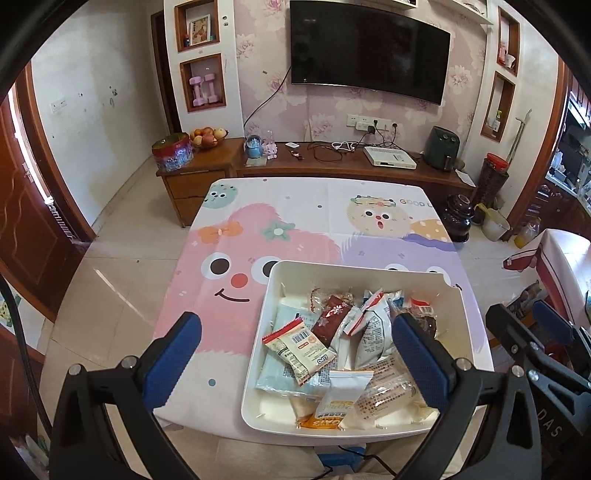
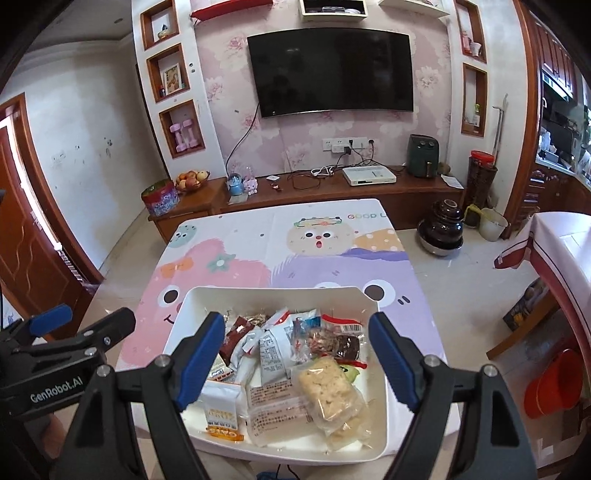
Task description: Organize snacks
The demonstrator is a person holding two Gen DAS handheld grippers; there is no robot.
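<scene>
White plastic tray (image 2: 380, 387) of snack packets (image 2: 328, 391) sits on the bench (image 2: 258, 240), long axis running away from both tools. Left tool (image 1: 295, 354) and right tool (image 2: 297, 354) hover over it, released, gripping nothing.

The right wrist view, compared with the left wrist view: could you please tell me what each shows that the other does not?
Only the right wrist view shows the orange bucket on the floor, the red cushion on the top shelf, and the rice cake pack uncovered in the tray.

Only the left wrist view shows the pale blue packet along the tray's left side.

Both show the white tray of snacks on the cartoon tablecloth, the television, the fruit bowl, and both tongs, left and right, open and empty.
</scene>
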